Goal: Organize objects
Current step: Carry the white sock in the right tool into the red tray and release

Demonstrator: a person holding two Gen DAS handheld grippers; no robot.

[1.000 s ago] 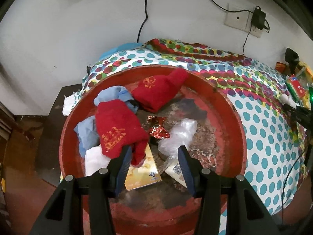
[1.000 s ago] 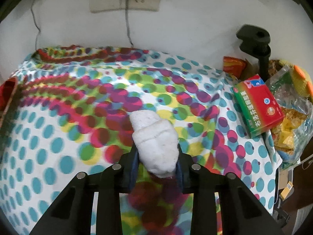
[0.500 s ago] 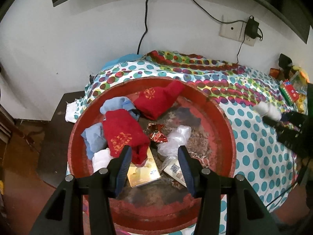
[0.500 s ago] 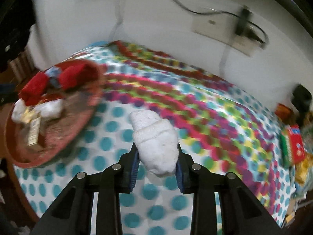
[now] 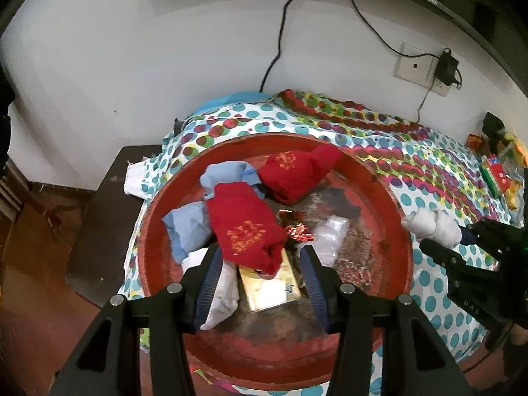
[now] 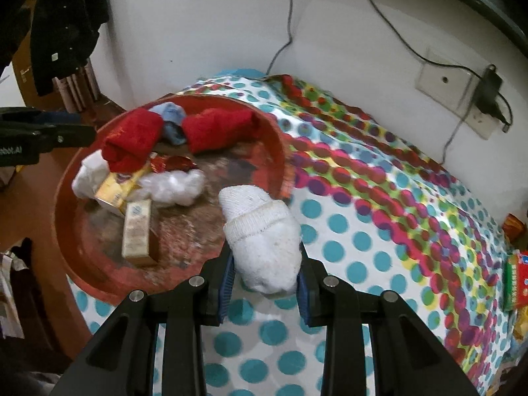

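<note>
My right gripper (image 6: pixel 265 275) is shut on a rolled white sock (image 6: pixel 260 234) and holds it above the near right rim of the round red tray (image 6: pixel 280 151). The sock also shows in the left wrist view (image 5: pixel 432 224) at the tray's right edge. My left gripper (image 5: pixel 260 265) is open and empty, hovering over the near part of the tray (image 5: pixel 401 231), above a red sock (image 5: pixel 244 227) and a gold box (image 5: pixel 269 283). A second red sock (image 5: pixel 297 171), blue cloths (image 5: pixel 184 227), a white sock (image 5: pixel 221 283) and a clear plastic bag (image 5: pixel 326 234) lie in the tray.
The tray sits on a polka-dot cloth (image 6: pixel 379 231) over a table against a white wall. A red-green box (image 6: pixel 516 280) and snack bags lie at the far right. A small tan box (image 6: pixel 137 231) stands in the tray. A dark stand (image 5: pixel 99 217) is left of the table.
My right gripper has swung left with the white sock, from over the cloth to the tray's right rim. My left gripper has pulled back and up from the tray, still open.
</note>
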